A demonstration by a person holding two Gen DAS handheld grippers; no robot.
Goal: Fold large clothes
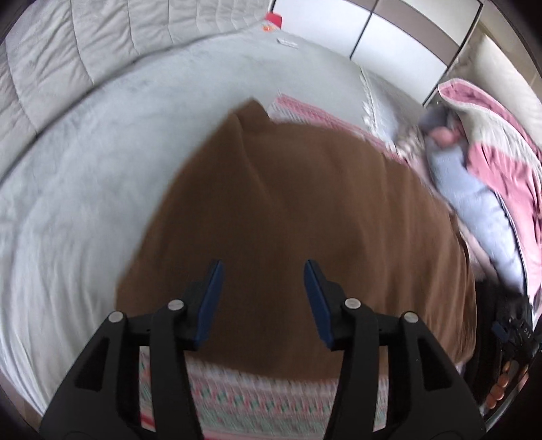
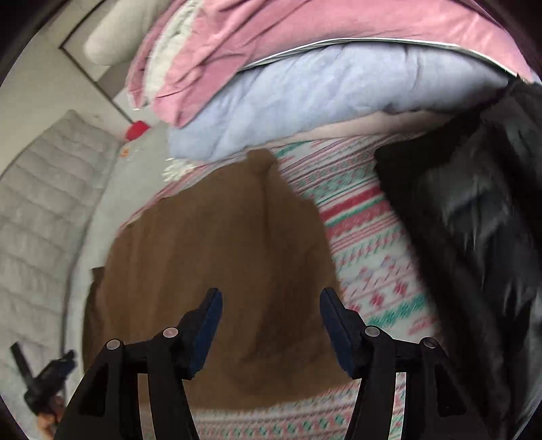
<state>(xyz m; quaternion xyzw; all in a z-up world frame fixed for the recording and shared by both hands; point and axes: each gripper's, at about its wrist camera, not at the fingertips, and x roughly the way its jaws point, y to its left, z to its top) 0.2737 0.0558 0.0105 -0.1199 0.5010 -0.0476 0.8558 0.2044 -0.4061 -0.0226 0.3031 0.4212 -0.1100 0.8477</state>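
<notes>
Grippers both spread apart, nothing between the fingers. Left gripper (image 1: 263, 270) hovers over the near part of the brown garment (image 1: 298, 216), blue pads (image 1: 210, 298) clear of the cloth as far as the blur allows. Right gripper (image 2: 271, 298) likewise over the near part of the same garment (image 2: 216, 257), pads (image 2: 333, 325) apart; contact with the fabric can't be judged.

Brown garment lies spread on a patterned blanket (image 2: 366, 237) with pink, red and teal bands; in the left view the blanket (image 1: 264, 399) shows below the garment's near edge and again as a strip past its far edge. A narrow brown corner pokes out at the garment's far end. Its left side overhangs the blanket onto a pale grey sheet (image 1: 84, 189).

Beyond the sheet, away from the garment, a quilted grey pad (image 1: 67, 50). Small red item (image 1: 273, 17) far past the garment, at the sheet's far edge, too blurred to identify.

To the right of the garment: a pile of bedding, light blue duvet (image 2: 305, 101) just past the garment's far corner, pink blanket (image 2: 271, 34) stacked on top of it. Black furry item (image 2: 474, 220) lies on the patterned blanket to the garment's right, apart from it.

In the right view, the left gripper (image 2: 44, 379) shows at the far left of the garment, small and blurred.
</notes>
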